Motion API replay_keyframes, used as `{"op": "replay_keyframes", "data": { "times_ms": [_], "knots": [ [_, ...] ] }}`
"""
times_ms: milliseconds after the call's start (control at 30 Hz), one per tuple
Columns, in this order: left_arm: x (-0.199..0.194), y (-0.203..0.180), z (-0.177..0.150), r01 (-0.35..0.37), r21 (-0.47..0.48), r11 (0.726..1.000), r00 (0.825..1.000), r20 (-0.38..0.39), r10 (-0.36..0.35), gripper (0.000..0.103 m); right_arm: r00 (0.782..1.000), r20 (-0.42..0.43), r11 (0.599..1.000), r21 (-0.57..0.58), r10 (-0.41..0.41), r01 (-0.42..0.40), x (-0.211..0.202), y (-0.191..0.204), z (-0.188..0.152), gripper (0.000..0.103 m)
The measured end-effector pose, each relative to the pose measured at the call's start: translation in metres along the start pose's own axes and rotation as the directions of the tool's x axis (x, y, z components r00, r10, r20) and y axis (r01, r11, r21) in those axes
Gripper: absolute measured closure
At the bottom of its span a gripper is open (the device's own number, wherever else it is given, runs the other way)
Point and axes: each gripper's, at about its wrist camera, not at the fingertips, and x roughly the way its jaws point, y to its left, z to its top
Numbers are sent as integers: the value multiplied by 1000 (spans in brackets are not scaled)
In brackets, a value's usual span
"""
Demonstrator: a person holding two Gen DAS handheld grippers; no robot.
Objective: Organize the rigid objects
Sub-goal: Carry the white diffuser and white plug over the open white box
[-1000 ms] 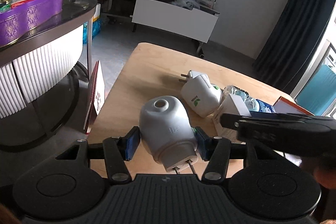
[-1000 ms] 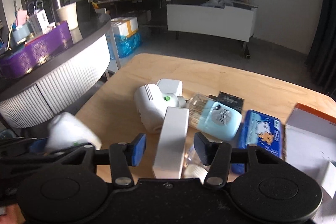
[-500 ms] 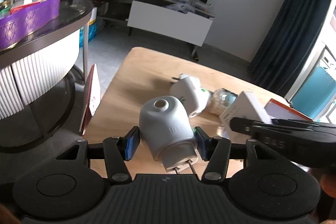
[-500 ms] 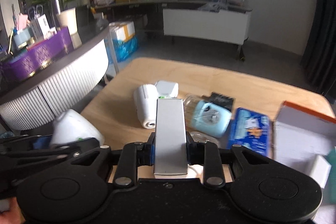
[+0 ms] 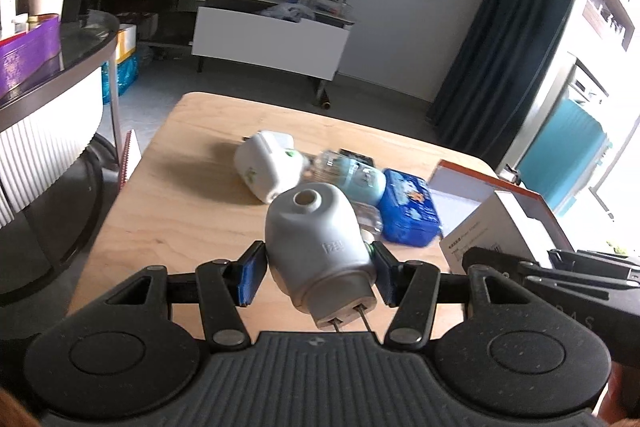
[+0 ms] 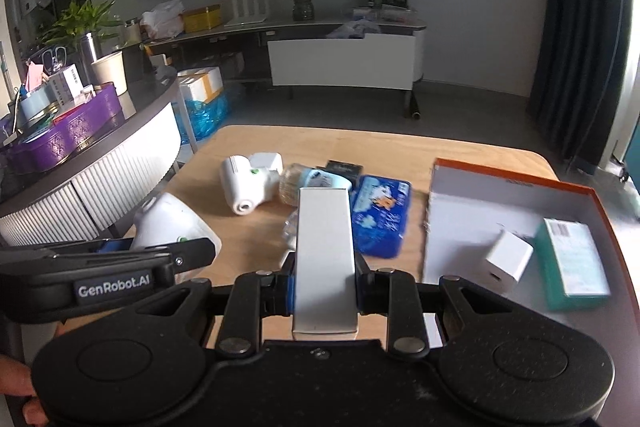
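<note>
left tool (image 5: 316, 277): clamping the grey plug-in unit (image 5: 320, 247) at lower centre, carrying it above the counter (image 5: 180, 195).
right tool (image 6: 325, 287): just finished closing, now pinching the long white box (image 6: 325, 259), lifted clear of the pile.
orange-rimmed tray (image 6: 472, 211): sitting right of frame, probably where both are heading.

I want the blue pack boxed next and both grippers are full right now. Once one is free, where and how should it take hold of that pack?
Grip the blue pack across its two long edges, coming down from above. It lies flat on the wooden table, so its sides are the only faces the pads can close on. The edge facing the orange-rimmed box looks clear; the opposite edge lies close to a light blue bottle, so clearance there is probably tight.
</note>
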Motion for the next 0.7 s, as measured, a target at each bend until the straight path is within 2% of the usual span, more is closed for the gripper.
{"op": "replay_keyframes", "data": {
  "times_ms": [700],
  "knots": [
    [-1, -44, -11, 69, 78, 995, 997, -26, -67, 47, 997, 9, 991, 103, -82, 81, -38, -46, -29, 71]
  ]
}}
